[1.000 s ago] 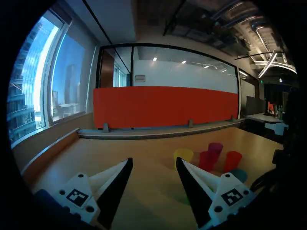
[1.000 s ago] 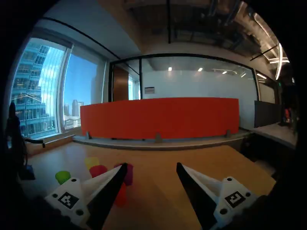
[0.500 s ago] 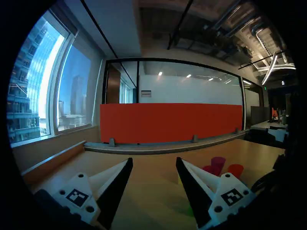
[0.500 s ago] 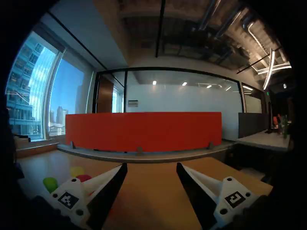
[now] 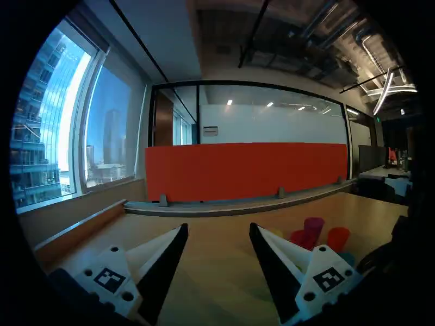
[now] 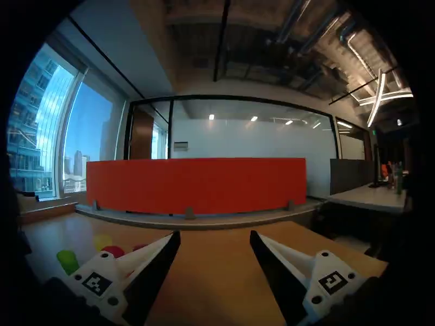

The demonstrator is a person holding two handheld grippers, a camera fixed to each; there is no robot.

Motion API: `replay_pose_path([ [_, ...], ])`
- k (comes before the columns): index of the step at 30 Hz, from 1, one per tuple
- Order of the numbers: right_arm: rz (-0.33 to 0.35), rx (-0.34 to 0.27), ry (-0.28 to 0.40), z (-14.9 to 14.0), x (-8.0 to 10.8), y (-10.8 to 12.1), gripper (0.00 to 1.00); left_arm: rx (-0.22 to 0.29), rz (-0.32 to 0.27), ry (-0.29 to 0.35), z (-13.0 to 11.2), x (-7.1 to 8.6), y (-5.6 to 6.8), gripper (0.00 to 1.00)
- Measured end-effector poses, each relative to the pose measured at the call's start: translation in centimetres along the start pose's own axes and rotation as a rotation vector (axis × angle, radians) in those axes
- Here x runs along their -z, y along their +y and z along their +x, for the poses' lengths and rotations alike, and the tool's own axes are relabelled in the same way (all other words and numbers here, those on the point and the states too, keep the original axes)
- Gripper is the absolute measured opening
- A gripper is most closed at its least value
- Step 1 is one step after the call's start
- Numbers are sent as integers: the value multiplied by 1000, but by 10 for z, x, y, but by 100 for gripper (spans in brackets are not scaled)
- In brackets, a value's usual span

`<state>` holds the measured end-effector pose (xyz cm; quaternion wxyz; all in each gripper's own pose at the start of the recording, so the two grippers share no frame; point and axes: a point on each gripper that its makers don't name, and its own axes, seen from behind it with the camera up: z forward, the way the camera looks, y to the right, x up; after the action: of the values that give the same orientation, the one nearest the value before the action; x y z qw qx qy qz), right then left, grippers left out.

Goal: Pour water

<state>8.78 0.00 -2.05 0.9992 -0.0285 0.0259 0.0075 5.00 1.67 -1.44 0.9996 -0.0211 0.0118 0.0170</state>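
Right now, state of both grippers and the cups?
left gripper: open, empty.
right gripper: open, empty.
purple cup: upright on table, contents unseen.
orange cup: upright on table, contents unseen.
green cup: standing on table, untouched.

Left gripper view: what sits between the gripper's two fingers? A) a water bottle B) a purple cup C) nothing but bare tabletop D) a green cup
C: the left gripper has its fingers spread apart with just the wooden table between them. The purple cup stands farther off, past one finger.
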Motion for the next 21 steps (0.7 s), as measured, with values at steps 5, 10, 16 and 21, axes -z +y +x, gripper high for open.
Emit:
replay_pose_path([
  [5, -6, -2, -9, -2, 2, 3, 99, 1, 3, -8, -8, -1, 0, 83],
  [10, -6, -18, 3, 5, 4, 3, 99, -7, 29, 2, -13, 1, -5, 83],
  [16, 10, -24, 10, 10, 6, -3, 99, -9, 50, 5, -24, 2, -6, 83],
  [21, 17, -23, -6, 6, 6, -8, 99, -14, 55, 8, -37, 2, -3, 83],
])
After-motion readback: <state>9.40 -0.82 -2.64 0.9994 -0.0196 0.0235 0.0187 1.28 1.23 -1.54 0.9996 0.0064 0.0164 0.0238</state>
